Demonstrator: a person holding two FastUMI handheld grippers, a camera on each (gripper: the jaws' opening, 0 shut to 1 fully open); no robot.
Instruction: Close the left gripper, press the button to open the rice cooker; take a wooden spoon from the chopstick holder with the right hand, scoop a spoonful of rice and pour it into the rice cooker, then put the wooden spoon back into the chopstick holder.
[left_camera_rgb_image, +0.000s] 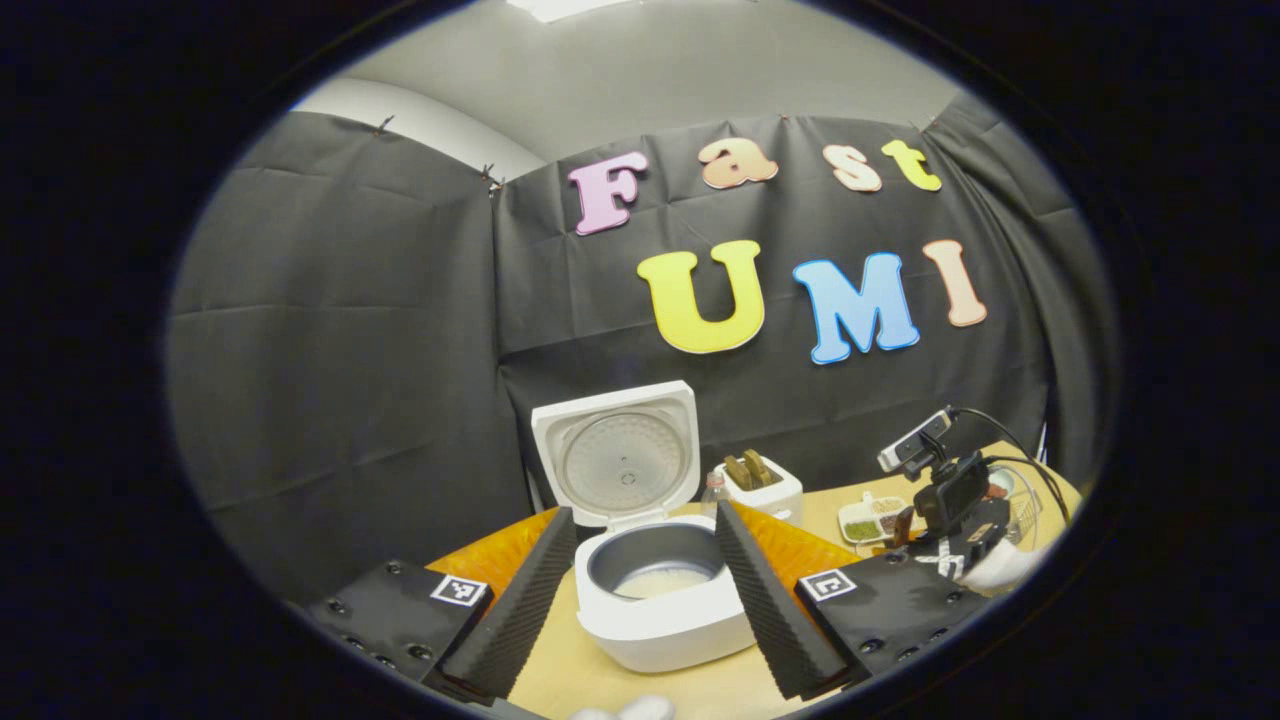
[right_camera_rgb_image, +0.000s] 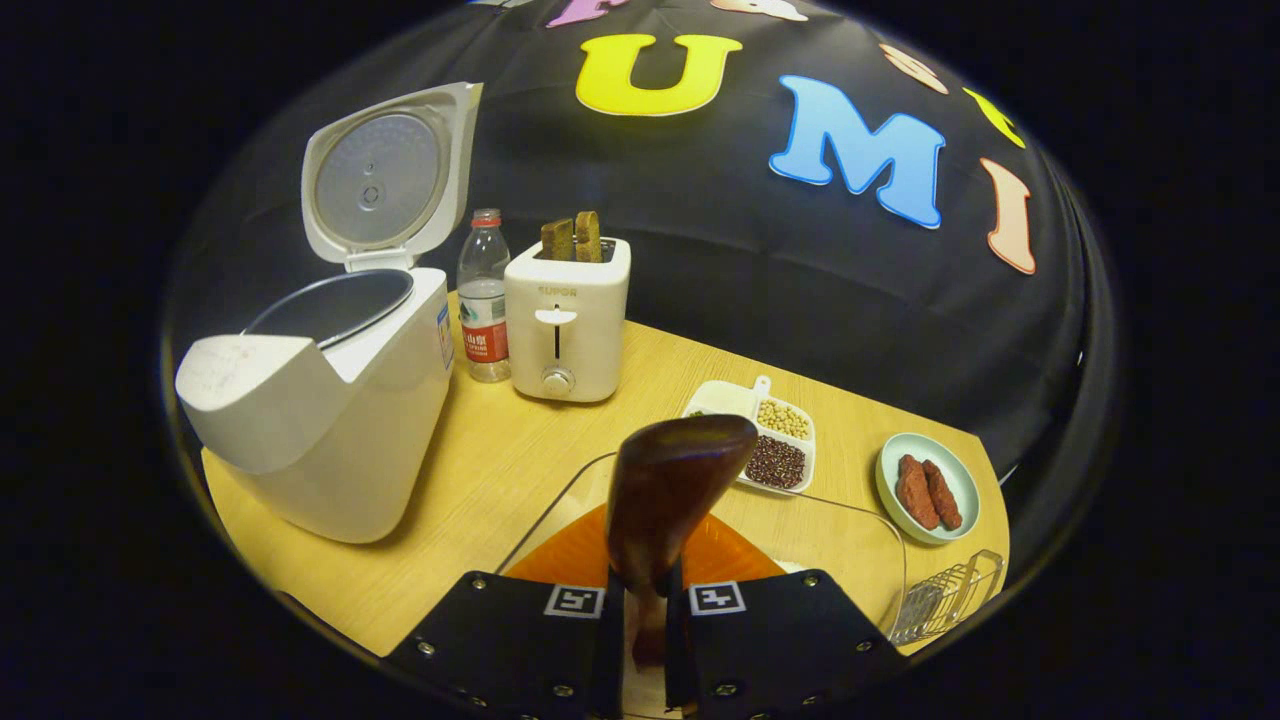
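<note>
Rice cooker open, wooden spoon in the right gripper's grasp

We see the right gripper (right_camera_rgb_image: 644, 610) clamped on the wooden spoon (right_camera_rgb_image: 668, 490) at bottom centre, the rice cooker (right_camera_rgb_image: 320, 400) (lid raised) at left; in the left gripper view, the left gripper (left_camera_rgb_image: 640, 580) spreads wide around the cooker, bottom centre.

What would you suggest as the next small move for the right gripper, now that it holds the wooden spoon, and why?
Probably lower the wooden spoon into the clear container just below it to scoop rice. The right gripper is shut on its handle, the spoon's bowl looks empty, and the rice cooker already stands open with its lid up, so scooping seems the step that remains before pouring.
</note>
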